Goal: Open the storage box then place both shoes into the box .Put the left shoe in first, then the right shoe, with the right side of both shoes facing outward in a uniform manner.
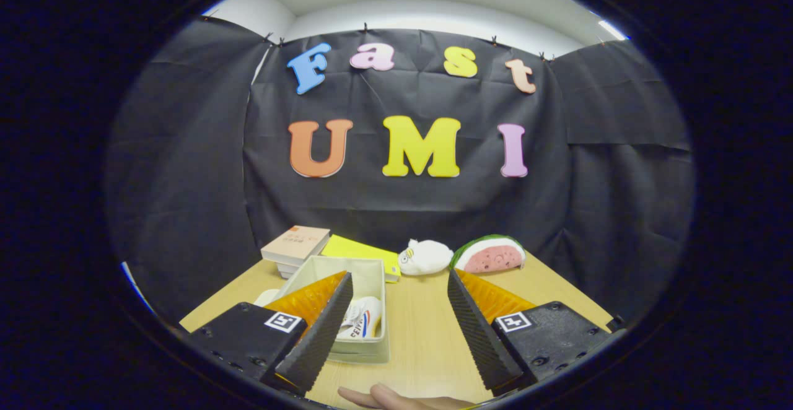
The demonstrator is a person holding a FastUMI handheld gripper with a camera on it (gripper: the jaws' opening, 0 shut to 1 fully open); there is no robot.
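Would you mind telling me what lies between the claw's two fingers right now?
In the gripper view the open claw holds nothing: bare wooden table lies between its fingers, plus the edge of the pale fabric storage box holding a white shoe.

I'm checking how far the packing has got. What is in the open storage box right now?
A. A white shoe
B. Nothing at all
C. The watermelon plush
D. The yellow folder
A: a white shoe with red and blue stripes lies inside the open storage box, partly behind the left finger of the gripper, whose jaws stand wide apart over bare table.
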